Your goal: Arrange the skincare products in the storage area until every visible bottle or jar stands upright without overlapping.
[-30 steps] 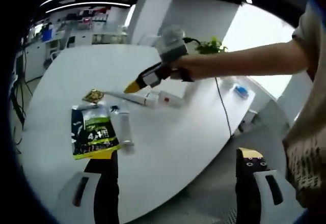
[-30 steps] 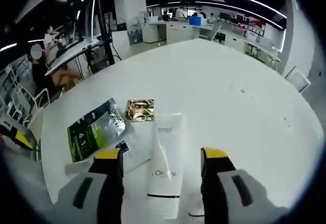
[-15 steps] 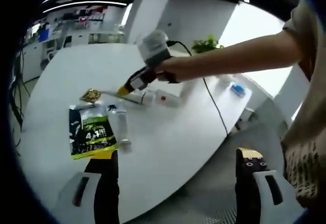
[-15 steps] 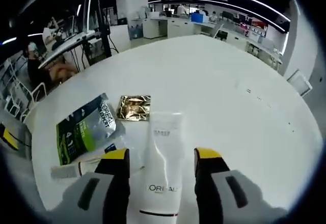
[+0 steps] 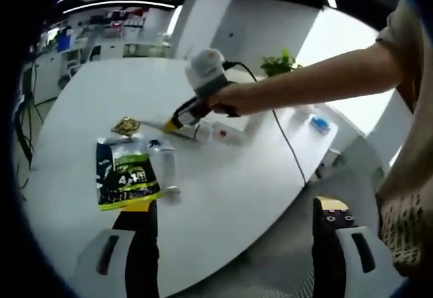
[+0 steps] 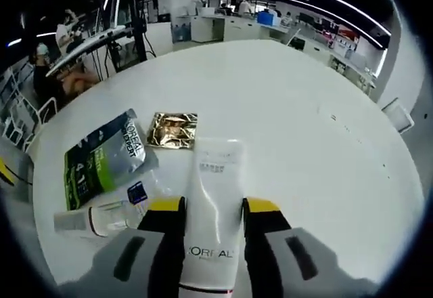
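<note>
Left gripper view: the left gripper (image 5: 230,223) hangs at the bottom of the frame, jaws spread wide with nothing between them, off the near edge of the white table (image 5: 223,189). Left of centre lie the green sachet (image 5: 125,176) and, just beside it, the clear bottle (image 5: 166,169) on its side. Above them, the gold packet (image 5: 125,126). From the right a person's arm (image 5: 318,84) reaches in, carrying the right gripper (image 5: 181,120) down onto the white tube (image 5: 196,132). This view alone shows a potted plant (image 5: 284,61) in the upper middle.

Right gripper view: the yellow-tipped jaws now stand narrow, pressed against both sides of the white tube (image 6: 213,203), which lies flat at lower centre. Half a second ago they were wider and clear of it. The lettering on the tube reads here, as does the clear bottle's blue label (image 6: 137,192).
</note>
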### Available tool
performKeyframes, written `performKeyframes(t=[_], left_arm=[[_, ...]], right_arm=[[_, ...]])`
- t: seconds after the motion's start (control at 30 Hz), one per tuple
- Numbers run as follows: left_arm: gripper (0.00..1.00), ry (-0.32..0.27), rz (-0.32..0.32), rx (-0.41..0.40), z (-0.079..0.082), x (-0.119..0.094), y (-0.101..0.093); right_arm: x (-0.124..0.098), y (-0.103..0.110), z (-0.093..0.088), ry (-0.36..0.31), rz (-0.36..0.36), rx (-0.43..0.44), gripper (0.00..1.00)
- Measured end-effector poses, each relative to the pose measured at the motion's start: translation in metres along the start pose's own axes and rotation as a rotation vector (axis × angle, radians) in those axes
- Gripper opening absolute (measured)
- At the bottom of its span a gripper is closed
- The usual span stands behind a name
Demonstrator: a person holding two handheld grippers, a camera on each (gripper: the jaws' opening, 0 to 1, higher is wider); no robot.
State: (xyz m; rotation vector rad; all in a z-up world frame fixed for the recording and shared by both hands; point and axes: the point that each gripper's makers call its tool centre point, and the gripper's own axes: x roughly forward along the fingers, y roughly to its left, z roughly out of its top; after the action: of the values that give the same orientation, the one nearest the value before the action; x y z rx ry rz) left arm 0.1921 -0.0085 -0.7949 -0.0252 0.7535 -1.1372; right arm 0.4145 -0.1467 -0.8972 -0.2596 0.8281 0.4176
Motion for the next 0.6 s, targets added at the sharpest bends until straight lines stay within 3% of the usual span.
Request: performKeyframes(t=[0.3, 0.6], left_arm=[[0.92, -0.002, 0.006, -0.008, 0.0019, 0.0013, 0.0047], [0.91, -0.001, 0.011, -0.002, 0.0049, 0.0012, 0.0067]], right_arm=[[-0.0026, 0.0004, 0.0026, -0.027, -0.036, -0.003, 0.31], [0.0009, -0.0042, 0.0053, -0.032, -0.027, 0.027, 0.3]])
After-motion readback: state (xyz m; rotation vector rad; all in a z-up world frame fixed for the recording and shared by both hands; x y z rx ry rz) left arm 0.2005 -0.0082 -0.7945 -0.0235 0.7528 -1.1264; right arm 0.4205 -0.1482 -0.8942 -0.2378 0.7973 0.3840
